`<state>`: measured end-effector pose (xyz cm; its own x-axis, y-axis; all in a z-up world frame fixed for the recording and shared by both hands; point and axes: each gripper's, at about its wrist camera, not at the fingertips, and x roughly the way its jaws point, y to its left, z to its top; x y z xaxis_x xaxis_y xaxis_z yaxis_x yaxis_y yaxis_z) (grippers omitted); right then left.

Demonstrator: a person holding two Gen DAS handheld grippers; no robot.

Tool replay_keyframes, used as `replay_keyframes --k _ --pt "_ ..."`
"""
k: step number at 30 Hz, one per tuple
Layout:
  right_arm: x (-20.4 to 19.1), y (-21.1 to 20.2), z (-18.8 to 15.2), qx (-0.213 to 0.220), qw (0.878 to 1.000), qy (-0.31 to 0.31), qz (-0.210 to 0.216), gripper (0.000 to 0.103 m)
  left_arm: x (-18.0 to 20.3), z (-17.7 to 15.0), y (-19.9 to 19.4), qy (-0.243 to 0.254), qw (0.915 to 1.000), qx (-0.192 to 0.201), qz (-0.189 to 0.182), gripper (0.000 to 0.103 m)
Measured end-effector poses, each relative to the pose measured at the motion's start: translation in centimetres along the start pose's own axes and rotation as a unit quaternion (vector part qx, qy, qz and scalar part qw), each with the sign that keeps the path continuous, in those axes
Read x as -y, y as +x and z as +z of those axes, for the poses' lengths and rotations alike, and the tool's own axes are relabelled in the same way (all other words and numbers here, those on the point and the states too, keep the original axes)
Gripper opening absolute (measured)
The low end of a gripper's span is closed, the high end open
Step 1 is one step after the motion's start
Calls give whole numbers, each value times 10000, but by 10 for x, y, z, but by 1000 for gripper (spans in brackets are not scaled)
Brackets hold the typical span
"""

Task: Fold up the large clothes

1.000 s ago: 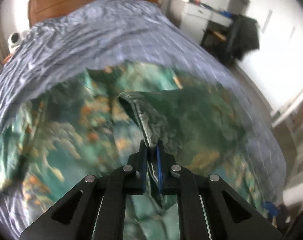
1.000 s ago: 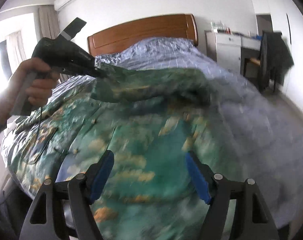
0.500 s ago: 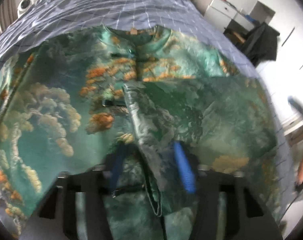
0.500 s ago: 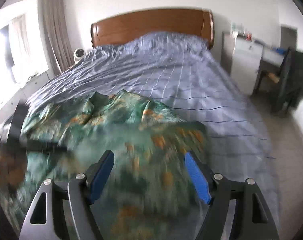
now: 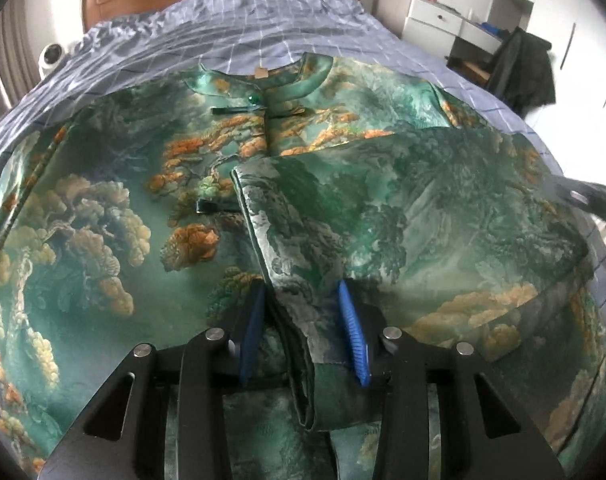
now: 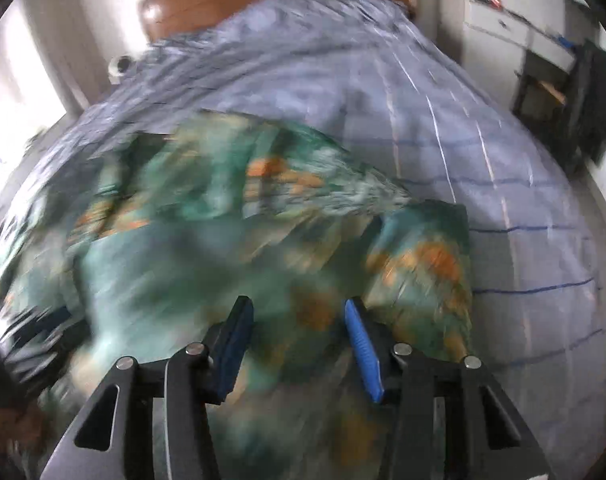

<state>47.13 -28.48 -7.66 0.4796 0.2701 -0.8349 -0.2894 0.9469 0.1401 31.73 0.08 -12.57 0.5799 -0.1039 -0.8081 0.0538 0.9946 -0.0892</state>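
The left gripper [image 5: 303, 320] stands parted, the folded-in sleeve [image 5: 383, 216] lying loose between its pads, gripped by neither. The right gripper [image 6: 297, 340] is likewise spread and empty over the green robe [image 5: 103, 220], which covers the near end of the bed [image 5: 263, 20]. The slippery-looking sleeve may slide back open. Motion blur hides the robe's right edge.

Left tongs [image 5: 303, 328]: jaws parted, blue-padded fingers [image 5: 353, 330] straddling a folded edge of the green garment [image 5: 383, 208], neither pad pressing it. Right tongs [image 6: 299, 344]: jaws likewise parted, poised low over the garment's near-right part; this view is motion-blurred.
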Motion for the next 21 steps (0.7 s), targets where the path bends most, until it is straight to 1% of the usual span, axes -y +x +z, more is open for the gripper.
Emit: replay_keyframes --k 2,4,6,7,9,10,11,12,14,15,16,17,18,19,21 --pt "-13 -30 -18 57 9995 -238 185 49 0 0 2 0 10000 60 2 39" --pt "-21 -36 -33 -129 9987 -398 291 49 0 -1 3 -7 9999 123 7 39" --pt "-22 -15 -51 -581 9970 -505 65 49 2 -2 2 26 9999 109 48 40" --pt "-18 -3 -57 -683 9969 -360 129 49 2 -2 2 45 9999 98 67 40" --pt "-10 10 -57 -632 9977 -59 240 49 3 -1 1 69 9999 60 118 42" --pt "-10 12 -56 -610 9979 22 222 49 3 -1 0 70 9998 44 164 46" --pt "-11 12 -55 -595 9980 84 174 49 2 -2 -4 54 9997 44 224 52" --pt "-15 11 -55 -562 9984 103 59 49 1 -4 -9 10 9995 62 310 56" --pt "-25 -3 -58 -354 9992 -65 -200 49 -4 -13 -27 -170 9987 116 472 76" --pt "-29 -9 -59 -257 9991 -159 -300 50 -8 -21 -40 -284 9985 151 453 80" --pt "-35 -22 -63 -123 9986 -278 -428 58 -14 -32 -54 -405 9984 171 342 87" --pt "-42 -39 -72 8 9980 -363 -510 66 -21 -45 -69 -527 9982 166 236 92" --pt "-45 -48 -77 77 9979 -376 -530 79 -27 -59 -81 -627 9977 196 191 92" --pt "-50 -64 -88 168 9977 -345 -553 81 -33 -70 -91 -695 9971 219 213 92" --pt "-61 -90 -111 321 9977 -249 -551 81 -46 -93 -109 -805 9957 237 404 92"
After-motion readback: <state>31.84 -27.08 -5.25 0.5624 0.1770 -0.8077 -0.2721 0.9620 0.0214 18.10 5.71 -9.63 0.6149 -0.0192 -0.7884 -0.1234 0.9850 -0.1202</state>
